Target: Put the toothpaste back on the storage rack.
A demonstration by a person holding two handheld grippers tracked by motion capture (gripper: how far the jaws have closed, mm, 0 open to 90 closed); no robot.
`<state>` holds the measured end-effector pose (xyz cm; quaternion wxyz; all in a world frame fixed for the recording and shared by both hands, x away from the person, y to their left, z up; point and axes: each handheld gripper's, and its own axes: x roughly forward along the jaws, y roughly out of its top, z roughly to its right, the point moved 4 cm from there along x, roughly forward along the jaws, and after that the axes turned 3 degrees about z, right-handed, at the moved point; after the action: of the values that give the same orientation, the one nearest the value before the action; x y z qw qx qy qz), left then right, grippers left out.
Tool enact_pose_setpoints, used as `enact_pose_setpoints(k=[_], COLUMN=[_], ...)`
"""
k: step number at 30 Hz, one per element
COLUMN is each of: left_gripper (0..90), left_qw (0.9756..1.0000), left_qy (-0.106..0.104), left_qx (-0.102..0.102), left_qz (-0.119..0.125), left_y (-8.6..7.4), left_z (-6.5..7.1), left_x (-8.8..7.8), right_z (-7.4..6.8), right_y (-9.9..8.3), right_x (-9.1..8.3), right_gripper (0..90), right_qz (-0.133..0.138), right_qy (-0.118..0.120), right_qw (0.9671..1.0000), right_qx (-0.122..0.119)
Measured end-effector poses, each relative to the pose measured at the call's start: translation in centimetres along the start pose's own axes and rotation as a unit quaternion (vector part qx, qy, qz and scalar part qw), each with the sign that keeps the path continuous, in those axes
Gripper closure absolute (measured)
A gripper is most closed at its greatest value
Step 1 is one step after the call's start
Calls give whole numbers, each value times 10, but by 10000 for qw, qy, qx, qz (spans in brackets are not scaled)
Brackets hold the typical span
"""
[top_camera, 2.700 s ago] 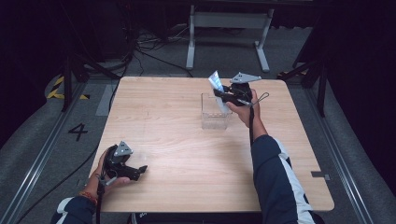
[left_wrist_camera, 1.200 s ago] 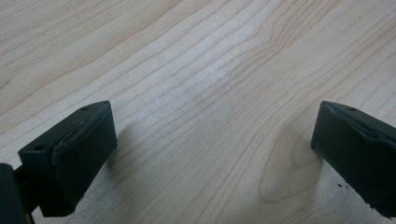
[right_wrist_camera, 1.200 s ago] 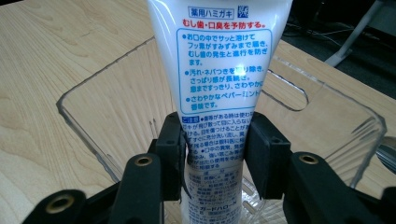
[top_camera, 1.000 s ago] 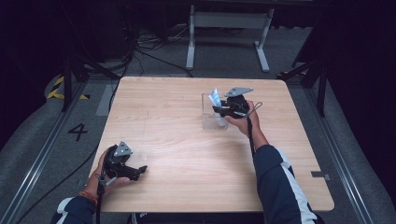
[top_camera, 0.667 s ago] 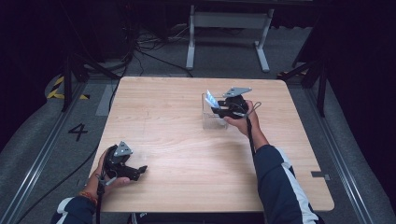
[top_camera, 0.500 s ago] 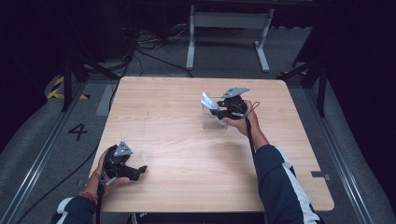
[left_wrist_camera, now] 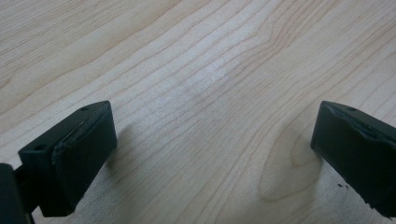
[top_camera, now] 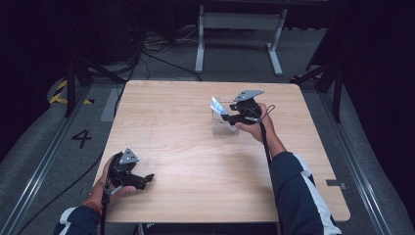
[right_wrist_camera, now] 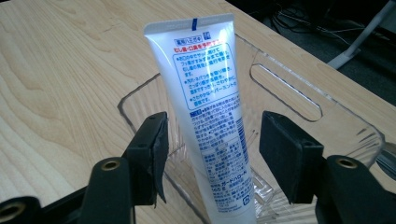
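White plastic tube (right_wrist_camera: 208, 116), printed label, standing tilted in a clear plastic bin (right_wrist_camera: 299, 93) on the wooden counter (top_camera: 195, 147), far right area. Right tongs (right_wrist_camera: 210, 149) spread wide, jaws either side of tube, not touching. Left tongs (left_wrist_camera: 210, 154) wide, empty, near front-left corner.

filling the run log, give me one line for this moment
right gripper: open, jaws either side of toothpaste tube standing in clear plastic bin | left gripper: open, low over bare wooden table
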<state>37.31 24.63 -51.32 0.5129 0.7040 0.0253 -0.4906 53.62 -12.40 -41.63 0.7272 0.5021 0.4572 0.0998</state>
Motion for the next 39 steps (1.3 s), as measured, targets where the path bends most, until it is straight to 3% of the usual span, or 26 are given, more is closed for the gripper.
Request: enact_pose_setpoints(k=[22,39], left_gripper=[7,5], left_qw=[10000,10000], left_qy=[17,-20], left_qx=[6,6], left_qz=[22,26], left_y=[0,0], left_z=[0,0], left_x=[0,1], right_z=[-12,-13], right_y=[-5,-39], right_x=[-43,-76], right_gripper=[303,289], right_qz=[-171,-316], right_qy=[-244,-401], right_qw=[9986,9971], right_qx=[-435,-570])
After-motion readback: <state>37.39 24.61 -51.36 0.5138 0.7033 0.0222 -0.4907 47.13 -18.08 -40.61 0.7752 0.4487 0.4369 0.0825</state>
